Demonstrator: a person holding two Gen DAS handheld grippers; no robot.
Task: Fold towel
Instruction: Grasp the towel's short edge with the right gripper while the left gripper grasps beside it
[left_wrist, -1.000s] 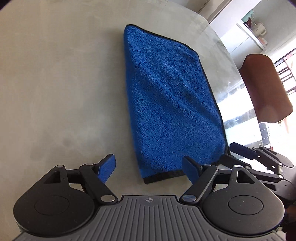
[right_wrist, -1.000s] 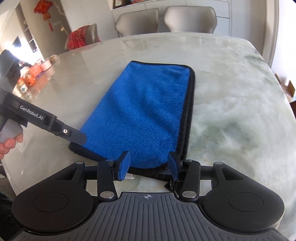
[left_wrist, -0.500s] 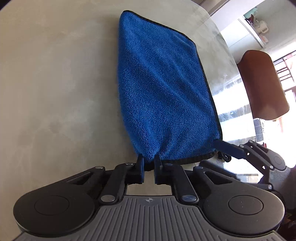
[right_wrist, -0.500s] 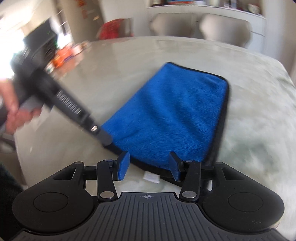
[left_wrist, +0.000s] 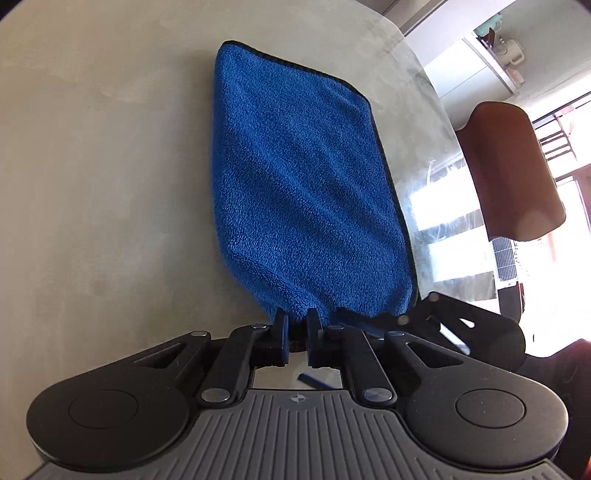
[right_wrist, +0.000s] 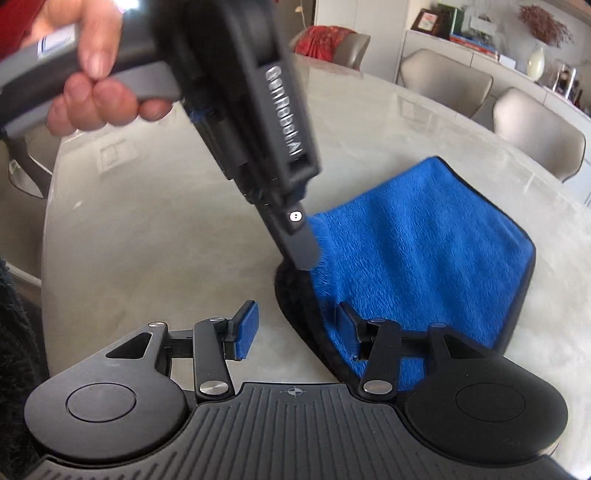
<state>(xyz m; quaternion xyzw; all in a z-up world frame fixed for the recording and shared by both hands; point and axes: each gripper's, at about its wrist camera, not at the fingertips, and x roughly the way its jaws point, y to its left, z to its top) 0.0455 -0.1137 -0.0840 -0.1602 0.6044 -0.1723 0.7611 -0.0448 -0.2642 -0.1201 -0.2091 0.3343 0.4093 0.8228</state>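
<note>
A blue towel (left_wrist: 303, 184) with black trim lies folded lengthwise on the pale marble table (left_wrist: 103, 177). My left gripper (left_wrist: 295, 334) is shut on the towel's near corner and lifts it slightly. In the right wrist view the towel (right_wrist: 424, 251) shows its lifted near edge with the dark underside visible. My right gripper (right_wrist: 295, 332) is open and holds nothing; its right finger lies over the towel's near edge. The left gripper (right_wrist: 301, 254) reaches in from the upper left, held by a hand, with its tip at the towel's corner.
A brown chair (left_wrist: 513, 170) stands beyond the table's right edge. Beige chairs (right_wrist: 535, 129) and a white sideboard (right_wrist: 480, 48) stand behind the table. The table's edge (right_wrist: 48, 229) curves round on the left.
My left gripper shut on the towel's near corner and raised it. My right gripper stayed open and swung to the left, so the towel now lies to its right.
</note>
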